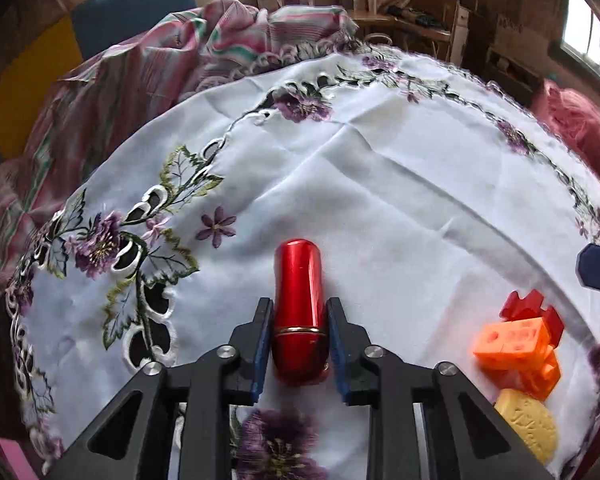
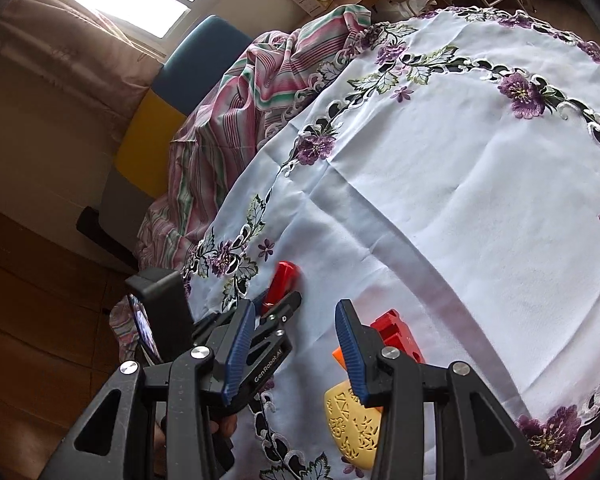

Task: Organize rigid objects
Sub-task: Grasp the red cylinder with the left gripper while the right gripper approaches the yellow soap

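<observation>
A glossy red cylinder with a gold band (image 1: 298, 280) lies on the white embroidered tablecloth (image 1: 400, 184). My left gripper (image 1: 300, 304) is shut on it, a blue pad pressing each side near the band. The right wrist view shows that left gripper (image 2: 278, 304) from the side, with the red cylinder (image 2: 286, 276) sticking out past it. My right gripper (image 2: 296, 354) stands open above the cloth with nothing between its fingers. Just beyond its right finger lie an orange block (image 2: 339, 355), a red block (image 2: 398, 332) and a yellow patterned disc (image 2: 350, 428).
In the left wrist view the orange block (image 1: 508, 340), red block (image 1: 534, 306) and yellow disc (image 1: 528, 424) cluster at the lower right. A striped pink cloth (image 1: 220, 40) is bunched at the far table edge, by a blue and yellow chair (image 2: 188, 76).
</observation>
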Demonstrator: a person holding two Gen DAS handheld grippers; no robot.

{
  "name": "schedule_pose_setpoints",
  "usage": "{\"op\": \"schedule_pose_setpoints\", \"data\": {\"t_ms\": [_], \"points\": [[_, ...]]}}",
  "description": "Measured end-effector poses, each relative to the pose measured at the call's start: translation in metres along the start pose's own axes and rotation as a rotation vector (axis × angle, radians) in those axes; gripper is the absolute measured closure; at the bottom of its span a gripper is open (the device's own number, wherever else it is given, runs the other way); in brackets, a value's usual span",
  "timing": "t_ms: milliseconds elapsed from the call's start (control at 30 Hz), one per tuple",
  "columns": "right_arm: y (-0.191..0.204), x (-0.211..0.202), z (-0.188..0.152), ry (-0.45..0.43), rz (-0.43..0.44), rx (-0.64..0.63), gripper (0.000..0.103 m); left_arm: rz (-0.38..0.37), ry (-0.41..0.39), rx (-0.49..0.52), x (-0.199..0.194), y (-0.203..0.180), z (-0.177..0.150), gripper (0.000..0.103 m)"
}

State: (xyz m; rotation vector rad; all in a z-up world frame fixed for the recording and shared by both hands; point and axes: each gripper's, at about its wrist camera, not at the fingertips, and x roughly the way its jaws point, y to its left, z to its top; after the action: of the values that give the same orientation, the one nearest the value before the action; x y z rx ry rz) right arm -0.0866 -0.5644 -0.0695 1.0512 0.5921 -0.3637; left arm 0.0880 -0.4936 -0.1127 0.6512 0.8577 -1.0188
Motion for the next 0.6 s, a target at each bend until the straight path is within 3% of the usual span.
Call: {"op": "schedule_pose_setpoints", "data": {"t_ms": [400,600], "points": [[0.012,0.012,-0.003,0.061,-0.004,-0.076,0.061,0.016,-0.013,-0.187,-0.057,0.010,-0.053,0.077],[0.031,0.030,-0.016,0.193,0.001,-0.192,0.061,0.018,-0.035,-0.266,-0.097,0.017,-0.086,0.077]]}}
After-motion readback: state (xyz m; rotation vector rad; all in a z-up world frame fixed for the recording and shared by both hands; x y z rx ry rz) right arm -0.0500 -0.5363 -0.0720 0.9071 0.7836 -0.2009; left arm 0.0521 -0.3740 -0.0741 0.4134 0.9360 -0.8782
